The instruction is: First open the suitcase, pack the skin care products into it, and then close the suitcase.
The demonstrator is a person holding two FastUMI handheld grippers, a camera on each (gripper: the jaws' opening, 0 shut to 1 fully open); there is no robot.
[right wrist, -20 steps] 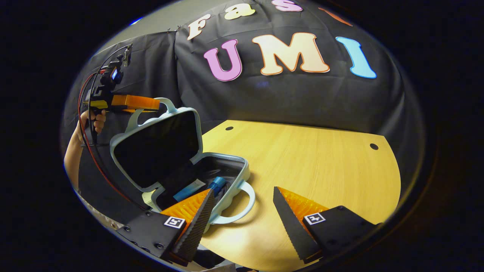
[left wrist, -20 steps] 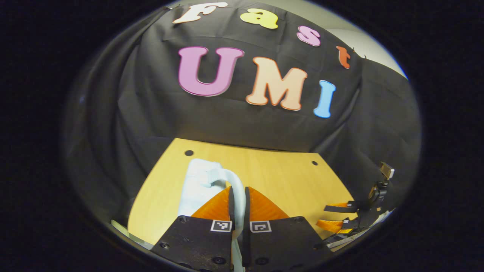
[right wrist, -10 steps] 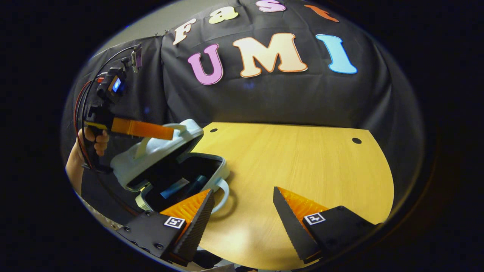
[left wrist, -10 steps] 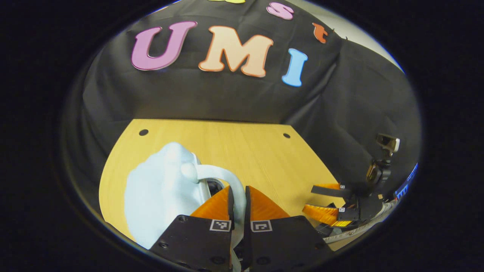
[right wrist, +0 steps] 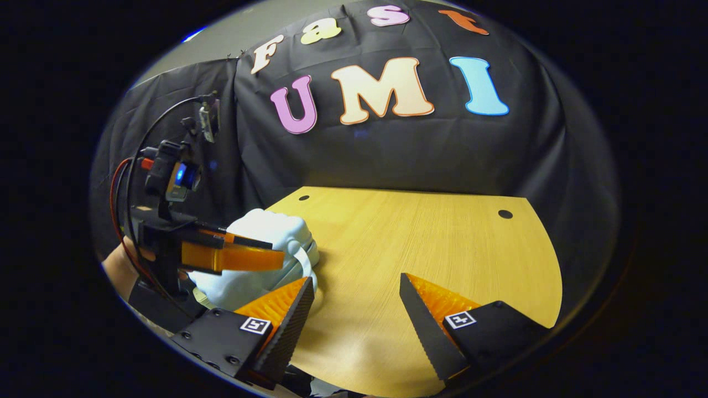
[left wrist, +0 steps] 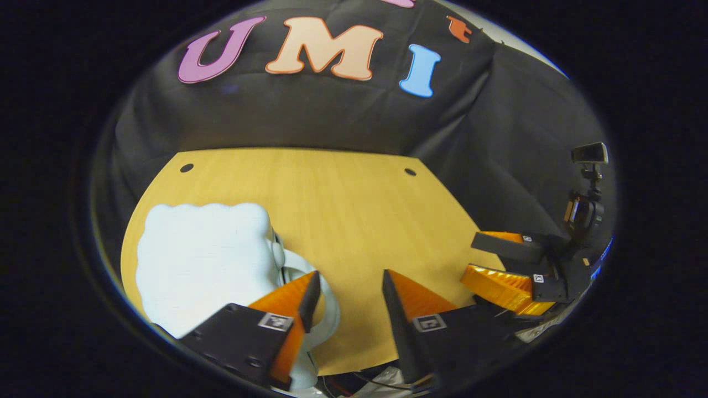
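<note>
The pale blue suitcase lies flat on the wooden table with its lid down, and its handle curves toward me behind my left finger. My left gripper stands open just past the handle, with nothing between its fingers. In the right gripper view the suitcase sits at the table's left edge, with the left gripper over its near side. My right gripper hangs open above bare table, to the right of the case. The skin care products are hidden inside.
The right gripper and the camera mount behind it show at the table's right edge in the left gripper view. A hand holds the left gripper. Black cloth walls close the back and sides. Two small holes mark the table's far corners.
The lid has come down from half open to fully down on the case. My left gripper let go of the lid's handle and opened. The right gripper stayed open and hardly moved.
</note>
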